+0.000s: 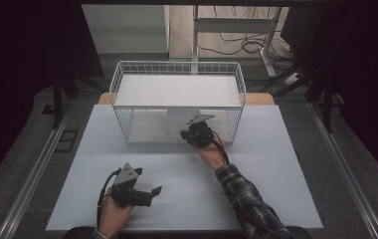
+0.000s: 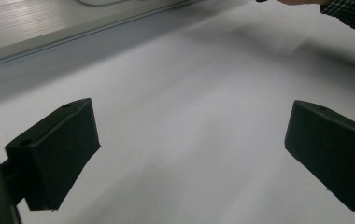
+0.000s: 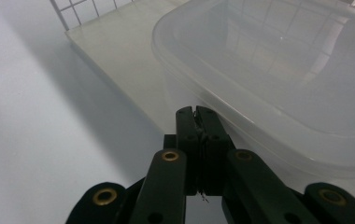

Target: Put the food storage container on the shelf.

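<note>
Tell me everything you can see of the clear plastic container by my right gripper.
The clear plastic container is translucent and frosted, with rounded corners and a thick rolled rim. It looks empty. It sits inside the white wire basket, whose grid shows through its wall. The right gripper, jaws pressed together, is at its rim; whether it pinches the rim cannot be told.

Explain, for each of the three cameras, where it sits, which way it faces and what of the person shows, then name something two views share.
High view: fixed above the person's side, looking forward and down on the white table and wire basket; both forearms enter from below, holding the left gripper and right gripper.
Left gripper view: rides the left gripper, jaws wide apart, facing across bare table; a plaid sleeve at top right.
Right gripper view: rides the right gripper, jaws together, facing a clear plastic container.
Shared: high and right gripper views both show the wire basket.
</note>
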The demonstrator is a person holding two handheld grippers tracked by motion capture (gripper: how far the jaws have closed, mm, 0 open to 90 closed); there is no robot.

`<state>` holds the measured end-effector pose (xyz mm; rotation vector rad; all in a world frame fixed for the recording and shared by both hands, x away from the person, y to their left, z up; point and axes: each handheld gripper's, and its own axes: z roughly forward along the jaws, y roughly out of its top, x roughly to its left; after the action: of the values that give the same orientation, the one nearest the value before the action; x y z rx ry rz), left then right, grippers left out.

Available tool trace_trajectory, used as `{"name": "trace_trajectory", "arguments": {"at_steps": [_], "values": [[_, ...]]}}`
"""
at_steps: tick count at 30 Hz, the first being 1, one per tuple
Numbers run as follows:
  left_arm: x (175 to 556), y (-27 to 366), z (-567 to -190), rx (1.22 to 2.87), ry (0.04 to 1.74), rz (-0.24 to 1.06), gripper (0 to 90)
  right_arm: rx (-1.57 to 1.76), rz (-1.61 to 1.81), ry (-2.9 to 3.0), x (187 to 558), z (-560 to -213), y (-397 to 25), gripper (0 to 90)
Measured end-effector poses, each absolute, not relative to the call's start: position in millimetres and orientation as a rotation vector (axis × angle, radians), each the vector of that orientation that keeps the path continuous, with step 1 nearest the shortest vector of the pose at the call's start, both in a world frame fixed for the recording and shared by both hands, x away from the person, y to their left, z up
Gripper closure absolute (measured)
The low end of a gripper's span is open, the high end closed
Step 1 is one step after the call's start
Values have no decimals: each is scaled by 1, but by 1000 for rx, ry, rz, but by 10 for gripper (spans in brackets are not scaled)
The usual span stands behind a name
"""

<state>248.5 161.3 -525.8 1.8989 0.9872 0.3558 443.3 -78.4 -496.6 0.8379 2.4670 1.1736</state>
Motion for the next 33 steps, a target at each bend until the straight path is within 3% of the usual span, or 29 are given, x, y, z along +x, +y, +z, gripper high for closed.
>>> {"name": "trace_trajectory", "arguments": {"at_steps": [7, 22, 33], "values": [[248, 162, -525, 1894, 988, 357, 25, 872, 1170, 2461, 448, -499, -79, 856], [249, 162, -526, 1893, 987, 351, 26, 879, 1189, 2491, 436, -496, -79, 538], [249, 164, -526, 1884, 989, 335, 24, 857, 1219, 2528, 422, -492, -85, 370]]}}
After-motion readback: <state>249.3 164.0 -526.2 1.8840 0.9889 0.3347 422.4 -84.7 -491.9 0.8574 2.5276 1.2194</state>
